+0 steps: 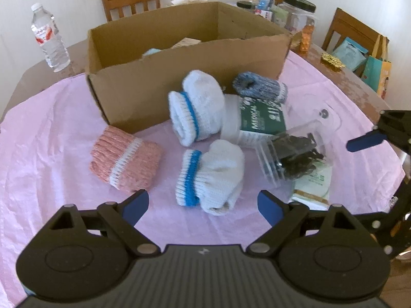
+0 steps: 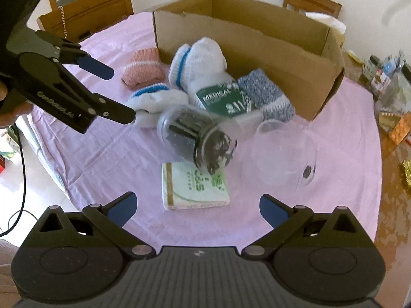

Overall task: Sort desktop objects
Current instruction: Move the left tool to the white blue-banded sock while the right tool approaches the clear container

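Rolled gloves lie on the pink cloth (image 1: 51,128) in front of an open cardboard box (image 1: 154,82): two white ones with blue bands (image 1: 195,107) (image 1: 213,177), a pink one (image 1: 125,164) and a blue-grey one (image 1: 259,87). A green medical mask pack (image 1: 259,118) lies among them. A clear jar of dark pieces (image 2: 195,138) lies on its side over a tissue pack (image 2: 192,190), beside a clear cup (image 2: 280,154). My left gripper (image 1: 203,205) is open just short of the nearer white roll. My right gripper (image 2: 197,205) is open above the tissue pack.
A water bottle (image 1: 48,38) stands at the back left. Jars and small bottles (image 1: 298,12) crowd the back right corner, with gift bags (image 1: 377,71) on a chair (image 1: 352,30). More wooden chairs (image 1: 131,0) ring the table. A hand holds the left gripper (image 2: 118,93).
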